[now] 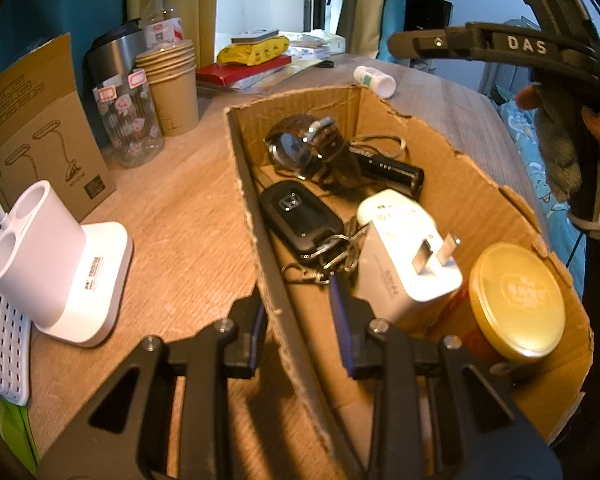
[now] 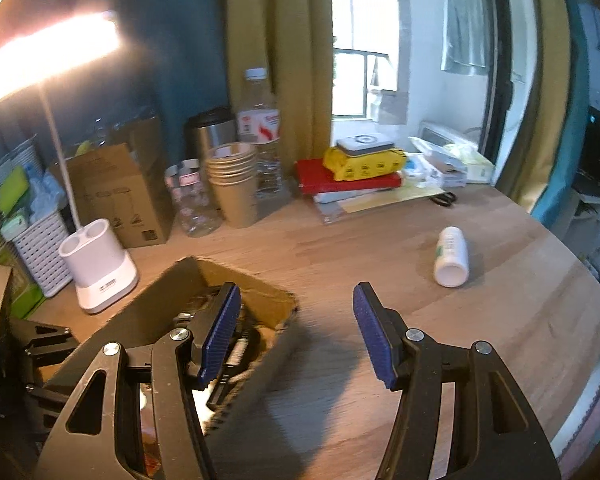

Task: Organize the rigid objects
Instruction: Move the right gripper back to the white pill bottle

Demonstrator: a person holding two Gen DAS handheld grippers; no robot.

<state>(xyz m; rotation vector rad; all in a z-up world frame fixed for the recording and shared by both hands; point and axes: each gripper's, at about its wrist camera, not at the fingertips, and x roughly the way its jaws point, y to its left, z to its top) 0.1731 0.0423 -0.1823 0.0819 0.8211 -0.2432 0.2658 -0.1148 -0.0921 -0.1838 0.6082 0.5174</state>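
Observation:
A torn, open cardboard box (image 1: 496, 216) sits on the wooden table. Inside lie a wristwatch (image 1: 300, 148), a black cylinder (image 1: 392, 168), a black car key (image 1: 300, 216) on a key ring, a white plug charger (image 1: 408, 252) and a gold-lidded tin (image 1: 518, 300). My left gripper (image 1: 298, 312) is shut on the box's near left wall, one pad on each side. My right gripper (image 2: 296, 300) is open and empty above the box's far corner (image 2: 284, 304). A white bottle (image 2: 452, 256) lies on its side to its right, also in the left wrist view as the white bottle (image 1: 374, 80) beyond the box.
A white lamp base (image 1: 60, 260), a brown carton (image 1: 40, 128), a clear jar (image 1: 130, 120), stacked paper cups (image 1: 172, 88), a steel mug and a water bottle (image 2: 260, 128) line the left and back. Books and a yellow pack (image 2: 360, 164) are stacked by the window. Scissors (image 2: 444, 199) lie nearby.

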